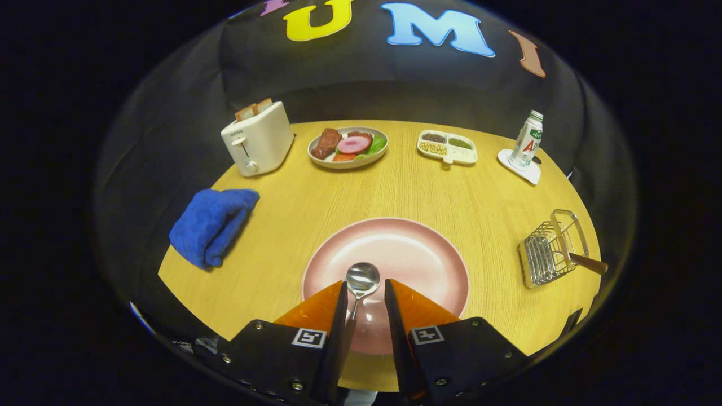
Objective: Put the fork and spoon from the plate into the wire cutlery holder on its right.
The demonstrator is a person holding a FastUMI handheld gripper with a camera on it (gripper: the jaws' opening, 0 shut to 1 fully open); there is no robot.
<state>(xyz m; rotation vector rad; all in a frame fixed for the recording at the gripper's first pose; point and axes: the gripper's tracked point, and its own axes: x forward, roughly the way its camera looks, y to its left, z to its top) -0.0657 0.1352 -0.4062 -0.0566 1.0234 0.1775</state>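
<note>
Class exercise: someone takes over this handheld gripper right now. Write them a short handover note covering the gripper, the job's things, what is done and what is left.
Gripper: fingers open, one on each side of the spoon, not pressing on it.
Spoon: on the pink plate, bowl just ahead of the fingertips, handle running back between them.
Holder: on the table right of the plate, a wooden handle sticking out of it; I cannot tell if that is the fork.
Done: spoon not yet moved.
Left: close on the spoon, carry it right, drop it into the holder.
</note>
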